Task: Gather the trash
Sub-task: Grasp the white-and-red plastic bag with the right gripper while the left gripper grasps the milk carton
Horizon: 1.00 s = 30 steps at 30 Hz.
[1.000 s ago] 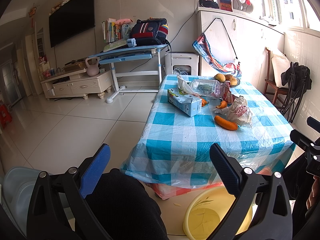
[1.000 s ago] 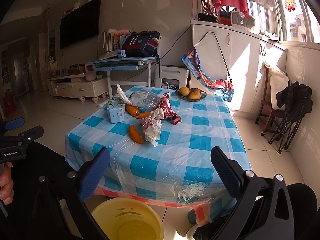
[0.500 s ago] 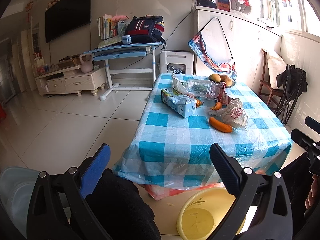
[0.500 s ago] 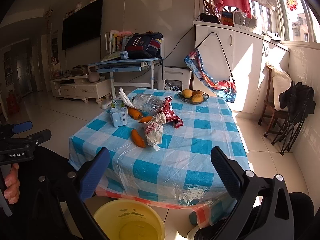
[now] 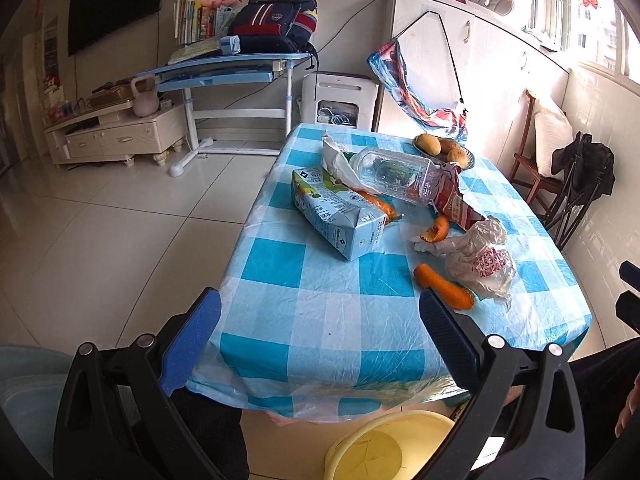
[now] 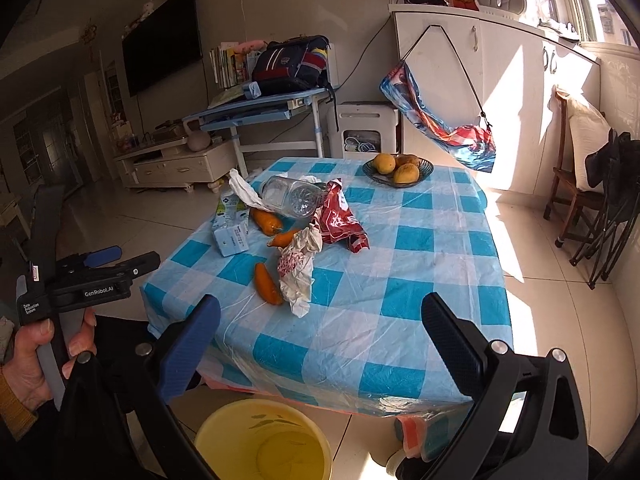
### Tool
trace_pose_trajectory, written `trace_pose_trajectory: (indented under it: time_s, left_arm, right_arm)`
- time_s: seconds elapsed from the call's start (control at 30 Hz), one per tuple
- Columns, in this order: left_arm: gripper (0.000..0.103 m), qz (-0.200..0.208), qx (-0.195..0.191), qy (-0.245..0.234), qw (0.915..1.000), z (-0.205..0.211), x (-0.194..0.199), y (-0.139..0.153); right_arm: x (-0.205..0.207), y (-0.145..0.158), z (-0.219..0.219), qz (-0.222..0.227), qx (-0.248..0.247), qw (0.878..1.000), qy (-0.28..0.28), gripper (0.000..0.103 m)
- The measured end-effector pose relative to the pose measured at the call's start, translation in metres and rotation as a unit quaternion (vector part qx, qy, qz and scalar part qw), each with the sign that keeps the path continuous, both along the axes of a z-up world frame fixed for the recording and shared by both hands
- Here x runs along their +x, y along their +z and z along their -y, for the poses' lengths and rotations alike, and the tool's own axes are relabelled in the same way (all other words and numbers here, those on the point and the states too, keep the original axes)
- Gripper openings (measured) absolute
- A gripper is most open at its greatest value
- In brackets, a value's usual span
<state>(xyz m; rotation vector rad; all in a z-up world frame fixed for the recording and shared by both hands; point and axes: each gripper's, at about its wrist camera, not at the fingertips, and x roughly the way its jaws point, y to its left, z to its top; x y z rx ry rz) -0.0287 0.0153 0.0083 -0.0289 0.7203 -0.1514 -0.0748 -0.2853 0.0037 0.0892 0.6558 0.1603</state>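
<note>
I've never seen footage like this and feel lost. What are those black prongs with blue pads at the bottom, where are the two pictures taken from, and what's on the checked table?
Those are handheld grippers, one per hand, each with a camera looking along its fingers. One picture shows the left gripper, the other the right gripper. Both are open, holding nothing. On the table lie a milk carton, a clear bottle, a red wrapper, a crumpled bag, carrots and a fruit bowl. A yellow bucket stands below.
</note>
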Motion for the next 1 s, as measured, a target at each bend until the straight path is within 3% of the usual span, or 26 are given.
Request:
trace_pose_trajectory:
  time_s: [0.23, 0.43, 0.67, 0.77, 0.9, 1.0]
  left_arm:
    - [0.096, -0.050, -0.056, 0.021, 0.9970, 0.006, 0.067, -0.007]
    - [0.096, -0.122, -0.115, 0.077, 0.9829, 0.002, 0.128, -0.036]
    - [0.093, -0.152, -0.114, 0.084, 0.9782, 0.014, 0.169, -0.067]
    - [0.082, -0.159, -0.117, 0.069, 0.9779, 0.024, 0.179, -0.072]
    - [0.048, -0.163, -0.126, 0.033, 0.9779, 0.040, 0.186, -0.071]
    - [0.040, -0.163, -0.140, 0.031, 0.9761, 0.036, 0.186, -0.070]
  right_arm:
    - [0.053, -0.019, -0.009, -0.041, 0.028, 0.998, 0.029, 0.096]
    - [0.084, -0.033, -0.014, -0.065, 0.042, 0.996, 0.036, 0.094]
    - [0.093, -0.046, -0.012, -0.076, 0.068, 0.994, 0.034, 0.094]
    - [0.096, -0.048, -0.013, -0.080, 0.070, 0.994, 0.035, 0.094]
    - [0.101, -0.052, -0.013, -0.082, 0.065, 0.994, 0.033, 0.093]
    - [0.103, -0.053, -0.011, -0.082, 0.067, 0.994, 0.030, 0.093]
